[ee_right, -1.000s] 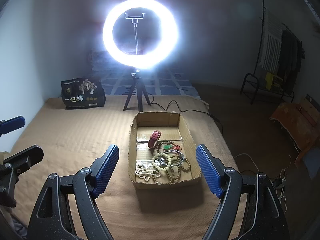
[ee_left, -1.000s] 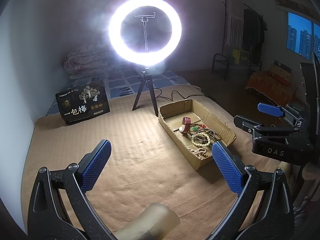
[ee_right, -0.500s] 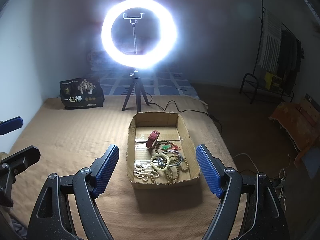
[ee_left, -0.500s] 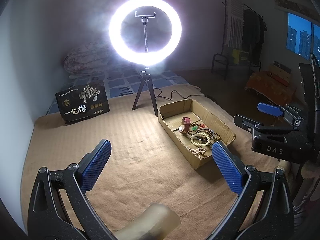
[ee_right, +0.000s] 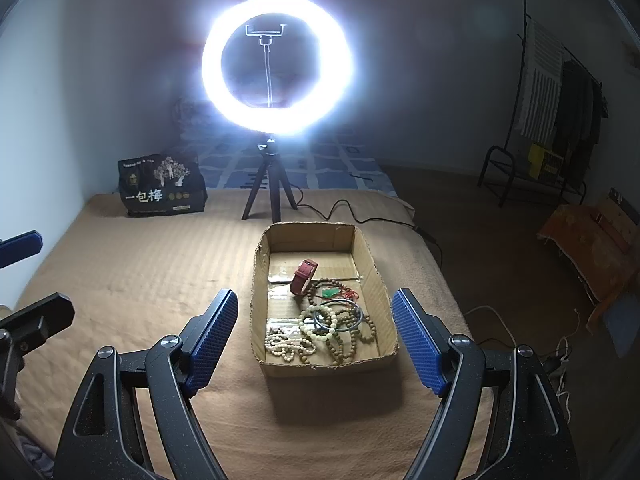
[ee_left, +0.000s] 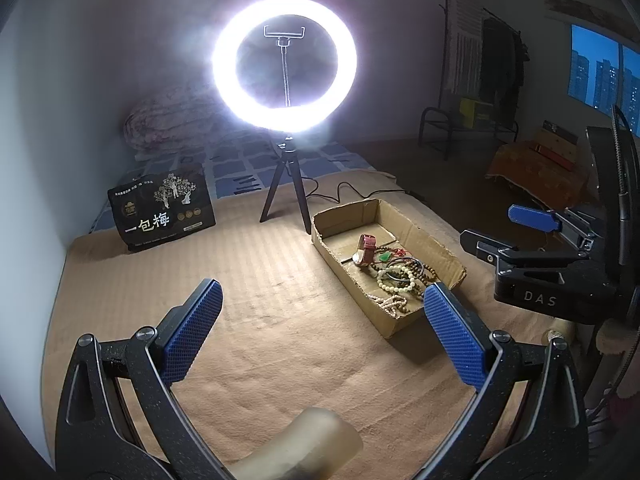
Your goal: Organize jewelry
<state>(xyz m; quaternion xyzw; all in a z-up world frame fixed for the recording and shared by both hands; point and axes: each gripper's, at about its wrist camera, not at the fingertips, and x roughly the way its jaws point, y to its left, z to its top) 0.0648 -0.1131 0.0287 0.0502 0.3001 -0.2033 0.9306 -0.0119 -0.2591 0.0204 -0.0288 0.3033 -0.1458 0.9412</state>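
Note:
A shallow cardboard box (ee_right: 382,292) lies on the tan blanket; it also shows in the left wrist view (ee_left: 404,322). Inside are a red-strapped watch (ee_right: 304,278), a green pendant on a red cord (ee_right: 331,293), a dark bangle (ee_right: 338,318), and white (ee_right: 288,344) and brown (ee_right: 352,340) bead strings. My right gripper (ee_right: 314,340) is open and empty, held above the box's near end. My left gripper (ee_left: 320,328) is open and empty, above the blanket to the left of the box. The right gripper's body (ee_left: 552,276) shows at the right of the left wrist view.
A lit ring light on a small tripod (ee_right: 276,68) stands behind the box, with its cable (ee_right: 360,216) trailing right. A black printed bag (ee_right: 160,186) stands at the back left. The blanket's right edge drops to the floor. A clothes rack (ee_right: 552,120) stands far right.
The right wrist view has shifted slightly left over the box. The left gripper has barely moved. Both stay open.

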